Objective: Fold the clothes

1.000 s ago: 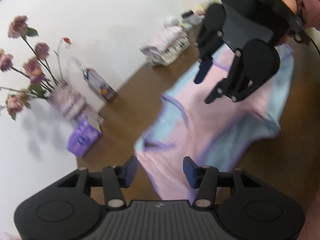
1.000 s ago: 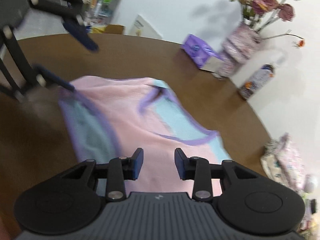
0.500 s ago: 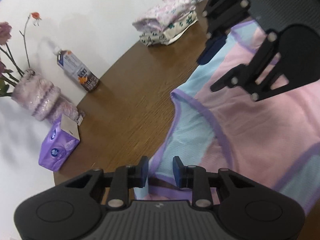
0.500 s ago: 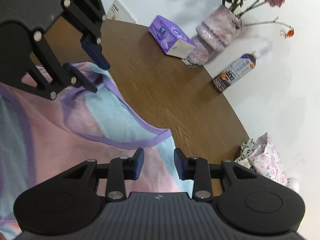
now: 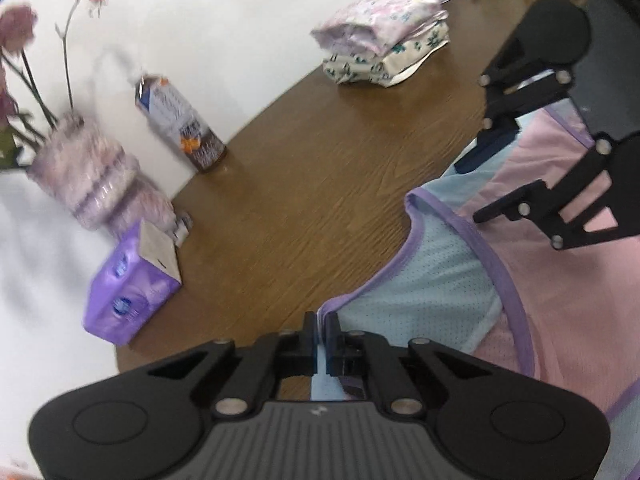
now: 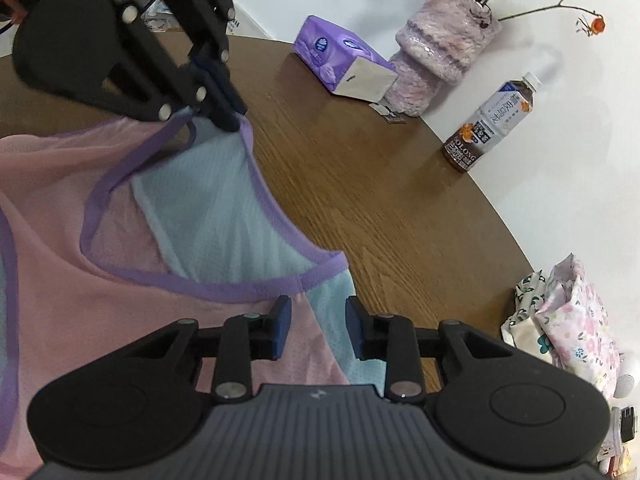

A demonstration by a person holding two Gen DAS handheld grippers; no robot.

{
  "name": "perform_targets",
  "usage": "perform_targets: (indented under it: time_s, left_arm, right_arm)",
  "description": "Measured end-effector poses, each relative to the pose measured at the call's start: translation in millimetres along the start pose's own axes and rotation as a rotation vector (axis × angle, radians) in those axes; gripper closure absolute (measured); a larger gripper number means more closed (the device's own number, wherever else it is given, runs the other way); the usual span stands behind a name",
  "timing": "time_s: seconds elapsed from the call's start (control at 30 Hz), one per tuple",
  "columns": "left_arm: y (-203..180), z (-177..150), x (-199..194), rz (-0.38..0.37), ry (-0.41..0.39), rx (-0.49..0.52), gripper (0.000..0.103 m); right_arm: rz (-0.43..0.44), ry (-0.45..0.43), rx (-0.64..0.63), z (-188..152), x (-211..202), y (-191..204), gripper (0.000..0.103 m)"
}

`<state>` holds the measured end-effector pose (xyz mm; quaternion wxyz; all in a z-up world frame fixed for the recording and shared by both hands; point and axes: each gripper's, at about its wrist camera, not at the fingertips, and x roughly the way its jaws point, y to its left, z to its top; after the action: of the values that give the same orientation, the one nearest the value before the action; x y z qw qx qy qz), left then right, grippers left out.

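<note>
My left claw has just clamped shut on the purple-trimmed corner of the vest, which lies spread on the table on the side away from the bottle. My right claw hangs open over the other corner, so that pinch likely comes next.

A pink and pale-blue mesh top with purple trim lies spread on the table.
</note>
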<state>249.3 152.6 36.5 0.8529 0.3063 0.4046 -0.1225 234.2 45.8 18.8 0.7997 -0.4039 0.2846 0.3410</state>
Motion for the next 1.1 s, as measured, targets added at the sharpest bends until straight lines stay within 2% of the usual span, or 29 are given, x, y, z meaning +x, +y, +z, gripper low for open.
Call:
perform_targets:
  time_s: [0.1,0.2,0.3,0.4,0.5,0.63,0.73,0.77,0.8,0.83,0.87,0.9,1.0,1.1]
  left_arm:
    - [7.3,-3.6,15.6,-0.017,0.045,-0.087,0.088]
    - [11.8,-11.9,-2.3,-0.023,0.004,-0.111,0.082]
    - [5.7,-22.4,-36.8,-0.072,-0.062,-0.064,0.079]
    - [-17.0,-37.5,-62.2,-0.177,-0.09,0.034,0.079]
    - [-43.0,-46.6,-66.3,-0.202,-0.065,0.122,0.076]
    - [-55.6,-51.4,-50.4,-0.212,0.0,0.141,0.076]
    - [-53.8,-52.7,-47.1,-0.232,0.002,0.121,0.079]
    - [-52.9,-53.0,-47.5,-0.231,0.0,0.113,0.086]
    - [-51.9,-53.4,-48.6,-0.225,-0.004,0.103,0.103]
    - [-50.9,-53.7,-49.7,-0.218,-0.007,0.094,0.103]
    - [-49.9,-54.0,-50.8,-0.212,-0.01,0.084,0.103]
    - [-49.0,-54.3,-51.9,-0.205,-0.013,0.075,0.103]
    - [-42.6,-52.4,-56.4,-0.156,-0.042,0.051,0.103]
    - [-43.0,-52.2,-52.7,-0.127,-0.03,0.049,0.102]
  right_arm:
    - [0.007,0.002,0.01,-1.6,5.4,-4.8,0.074]
    - [0.012,-0.007,0.026,-3.3,5.6,-8.9,0.074]
    - [0.059,-0.061,0.038,-1.6,-11.8,-9.5,0.075]
    - [0.149,-0.122,-0.025,4.3,-36.9,5.4,0.075]
    - [0.214,-0.134,-0.113,9.2,-47.8,26.5,0.074]
    - [0.216,-0.079,-0.127,12.7,-36.1,34.8,0.075]
    - [0.247,-0.044,-0.085,11.8,-25.9,28.3,0.074]
    - [0.261,-0.042,-0.073,11.9,-25.0,26.6,0.074]
    - [0.276,-0.038,-0.066,12.2,-24.4,25.5,0.075]
    - [0.291,-0.034,-0.058,12.5,-23.8,24.4,0.084]
    - [0.296,-0.032,-0.055,12.5,-24.3,23.7,0.099]
    - [0.293,-0.032,-0.056,12.3,-25.8,23.3,0.102]
    - [0.276,-0.039,-0.048,12.6,-30.4,19.9,0.103]
    - [0.249,-0.056,-0.007,15.2,-33.0,8.3,0.103]
